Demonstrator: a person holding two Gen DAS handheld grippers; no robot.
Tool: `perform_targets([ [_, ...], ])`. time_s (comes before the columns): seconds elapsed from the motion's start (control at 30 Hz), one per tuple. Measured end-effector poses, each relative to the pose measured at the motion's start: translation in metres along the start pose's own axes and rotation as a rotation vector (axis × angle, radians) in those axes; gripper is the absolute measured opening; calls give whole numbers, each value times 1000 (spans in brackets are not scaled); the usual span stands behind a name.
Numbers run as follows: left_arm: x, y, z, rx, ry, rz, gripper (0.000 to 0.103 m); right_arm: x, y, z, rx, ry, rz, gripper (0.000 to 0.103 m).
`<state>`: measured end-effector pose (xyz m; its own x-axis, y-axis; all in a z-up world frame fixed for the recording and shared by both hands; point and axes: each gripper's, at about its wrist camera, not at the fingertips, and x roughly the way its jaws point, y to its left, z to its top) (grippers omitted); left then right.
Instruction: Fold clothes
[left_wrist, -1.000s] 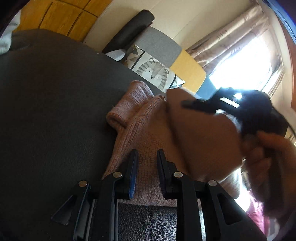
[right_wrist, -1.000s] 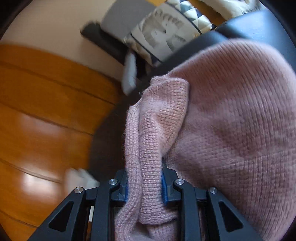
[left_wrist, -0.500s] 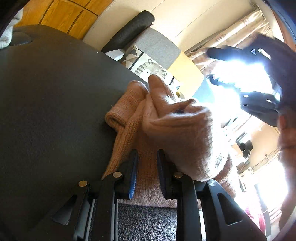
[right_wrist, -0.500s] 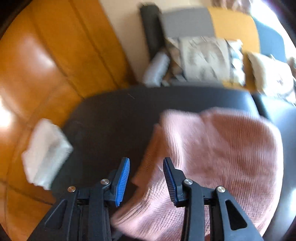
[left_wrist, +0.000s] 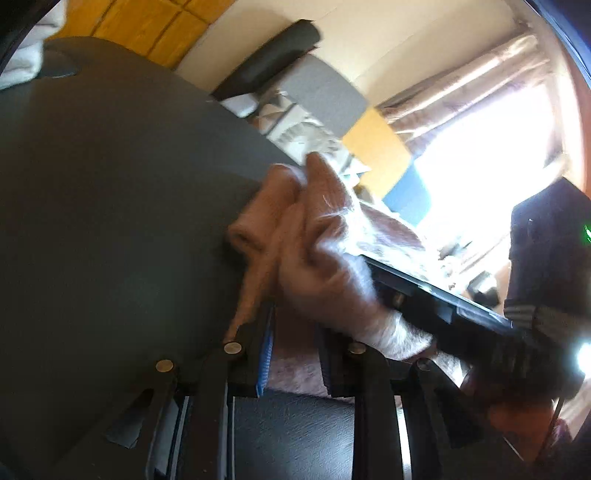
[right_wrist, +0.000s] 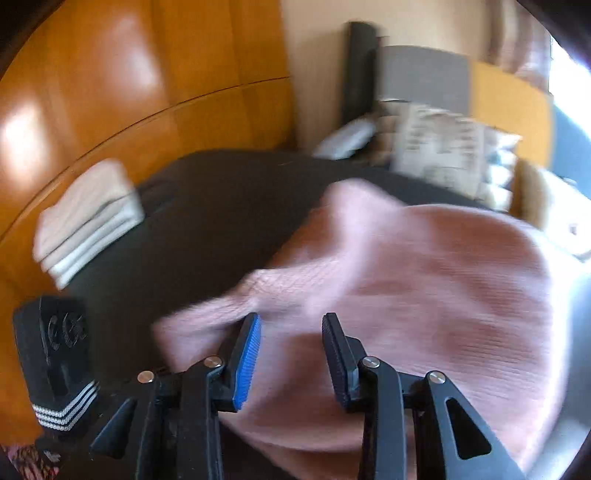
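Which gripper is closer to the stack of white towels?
Left. In the right wrist view the left gripper sits just below the white towels at the dark surface's edge. The right gripper is farther away, open over the pink sweater, jaws just closing a little.

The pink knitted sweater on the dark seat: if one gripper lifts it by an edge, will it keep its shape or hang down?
The pink knitted sweater would probably hang and sag: it already lies in soft humps and rolled folds. Its loose knit looks grippy, so it should not slip easily. It seems light, though bulky.
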<state>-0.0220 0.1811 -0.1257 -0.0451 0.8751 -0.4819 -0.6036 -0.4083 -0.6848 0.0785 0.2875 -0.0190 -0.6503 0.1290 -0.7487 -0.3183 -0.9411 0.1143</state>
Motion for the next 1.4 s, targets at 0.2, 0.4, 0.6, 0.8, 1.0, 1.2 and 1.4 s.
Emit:
perform_targets([
  [0.2, -32, 11, 4, -76, -64, 45, 34, -16, -13, 1, 20, -61, 191, 35],
  [0.4, -56, 3, 21, -103, -156, -25, 52, -102, -55, -42, 33, -183, 47, 38],
  [0.6, -41, -21, 28, -36, -113, -12, 83, -128, -65, -97, -23, -172, -97, 39],
  [0.8, -6, -30, 22, 18, 22, 73, 80, -96, -33, -136, -304, -124, -353, 38],
  [1.0, -15, -48, 14, 103, 74, 47, 14, -88, -41, -139, -345, -110, -496, 17],
  [1.2, -40, -59, 5, 134, 41, -67, 14, -131, -62, -149, -265, -232, -465, 15],
  [1.4, -23, -14, -22, 31, 126, 2, 14, -114, -73, -172, -244, -109, -395, 16],
])
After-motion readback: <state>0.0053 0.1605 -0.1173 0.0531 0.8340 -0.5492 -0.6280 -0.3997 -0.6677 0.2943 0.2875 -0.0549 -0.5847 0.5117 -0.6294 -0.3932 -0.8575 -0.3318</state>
